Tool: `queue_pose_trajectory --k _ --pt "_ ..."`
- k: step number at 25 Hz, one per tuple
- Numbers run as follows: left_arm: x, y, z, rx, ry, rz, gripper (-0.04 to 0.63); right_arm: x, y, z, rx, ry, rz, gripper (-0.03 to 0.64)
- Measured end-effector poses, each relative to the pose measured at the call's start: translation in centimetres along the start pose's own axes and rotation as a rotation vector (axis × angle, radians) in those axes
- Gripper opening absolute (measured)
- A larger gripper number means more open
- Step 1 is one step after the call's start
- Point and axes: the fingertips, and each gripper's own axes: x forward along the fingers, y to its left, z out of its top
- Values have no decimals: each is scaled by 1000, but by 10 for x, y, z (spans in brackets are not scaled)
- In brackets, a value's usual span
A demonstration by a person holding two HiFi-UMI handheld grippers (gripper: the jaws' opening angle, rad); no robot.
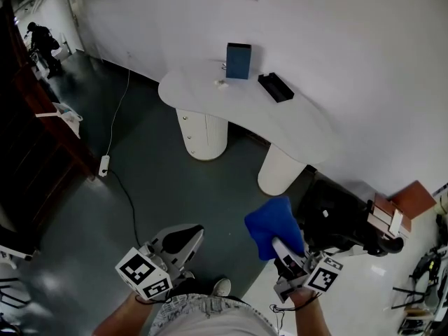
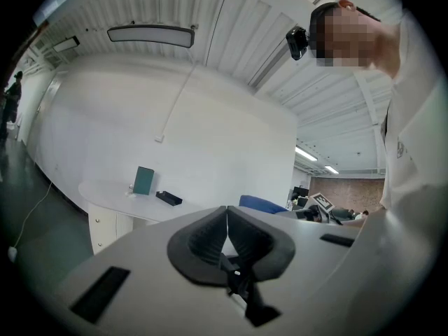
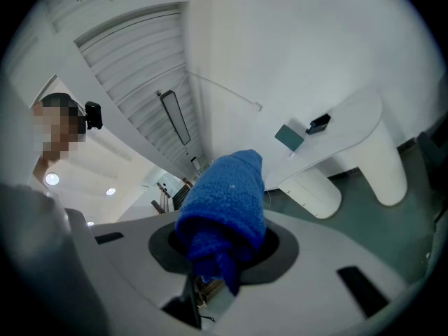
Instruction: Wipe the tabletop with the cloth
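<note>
Blue cloth (image 3: 225, 200) over right tongs (image 1: 283, 250)

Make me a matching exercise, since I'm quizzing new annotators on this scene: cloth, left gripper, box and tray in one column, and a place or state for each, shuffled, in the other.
Things
1 cloth
2 left gripper
3 box
4 tray

Places or states
A shut, nothing between the jaws
B standing upright on the table
C clamped in the right gripper
D lying flat on the table, right of the box in the head view

Pairs: 1-C, 2-A, 3-B, 4-D
</note>
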Motion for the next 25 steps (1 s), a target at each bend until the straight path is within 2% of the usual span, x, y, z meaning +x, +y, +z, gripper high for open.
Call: queue_pose_trajectory --k 11,18,25 --pt "24 21 -1 -4 2 0 21 12 -29 13 14 12 -28 117" --pt "37 59 1 -11 14 -11 21 48 -40 22 17 5 -37 117" --pt "61 118 18 -14 21 -40 21 104 -57 35 26 -2 -61 117"
